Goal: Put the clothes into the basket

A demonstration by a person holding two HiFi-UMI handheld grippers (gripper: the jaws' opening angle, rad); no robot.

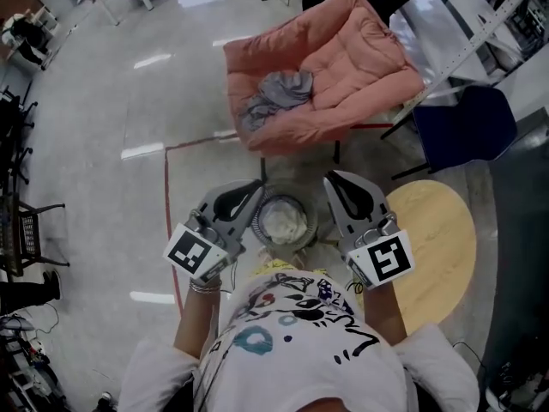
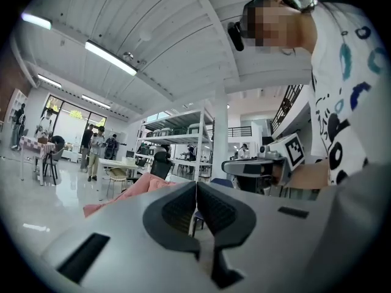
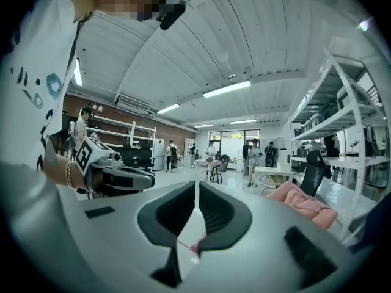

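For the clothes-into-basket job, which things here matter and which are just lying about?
Job: grey garment on the pink armchair; basket holding white cloth; left gripper and right gripper, both shut, empty.
Lying about: round wooden table; dark blue chair; red floor tape.

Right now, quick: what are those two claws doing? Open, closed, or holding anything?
Left gripper: closed, jaws together, holding nothing.
Right gripper: closed, jaws together, holding nothing.

On floor (image 1: 103, 101), basket (image 1: 284, 197) and pink armchair (image 1: 360, 50) with grey clothes (image 1: 276, 93)
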